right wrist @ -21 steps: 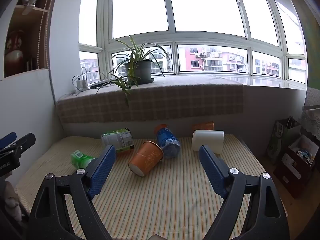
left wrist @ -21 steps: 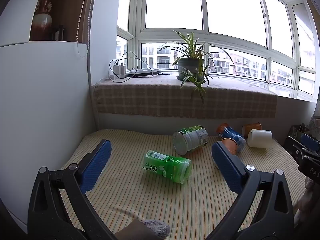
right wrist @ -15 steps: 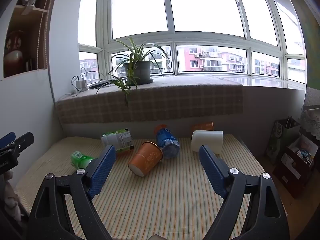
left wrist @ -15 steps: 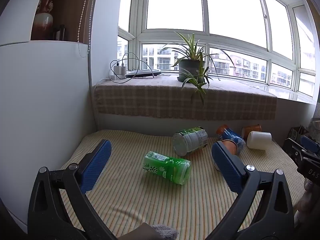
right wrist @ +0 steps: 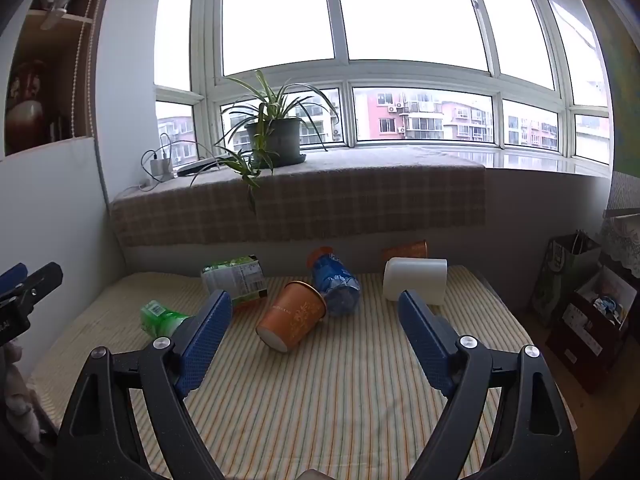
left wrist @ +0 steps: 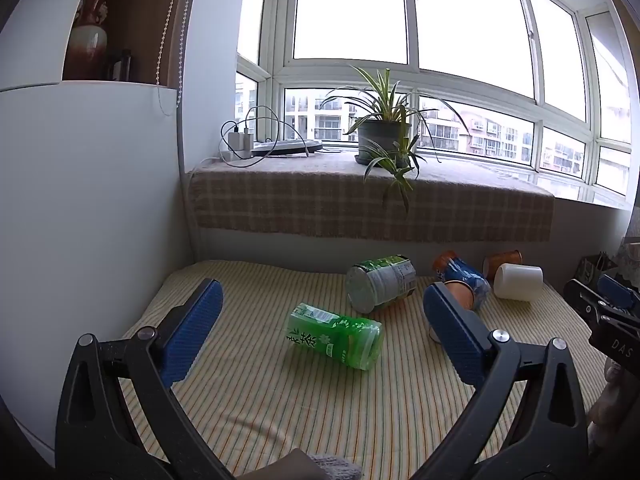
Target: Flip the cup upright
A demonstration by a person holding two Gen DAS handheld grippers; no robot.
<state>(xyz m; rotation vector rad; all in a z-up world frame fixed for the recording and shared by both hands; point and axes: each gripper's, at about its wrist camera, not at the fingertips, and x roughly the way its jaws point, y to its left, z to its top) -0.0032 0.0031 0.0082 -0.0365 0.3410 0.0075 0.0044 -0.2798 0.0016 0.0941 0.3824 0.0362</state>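
Observation:
Several cups lie on their sides on the striped table cloth (right wrist: 340, 392). An orange cup (right wrist: 291, 314) lies in the middle, its bottom towards me. A blue cup (right wrist: 335, 281), a white cup (right wrist: 415, 280) and a second orange cup (right wrist: 405, 249) lie behind it. A green cup (left wrist: 335, 335) and a green-and-white cup (left wrist: 380, 282) lie further left. My left gripper (left wrist: 320, 336) is open, near the green cup. My right gripper (right wrist: 314, 336) is open, just short of the orange cup.
A white cabinet (left wrist: 80, 208) stands at the left. A checked window ledge (right wrist: 300, 208) with a potted plant (right wrist: 276, 140) and chargers runs behind the table. Bags and a box (right wrist: 588, 300) stand on the floor at the right.
Both views have shifted slightly; the cups sit a little lower and nearer in the frames. Both grippers stay open and nothing has been touched.

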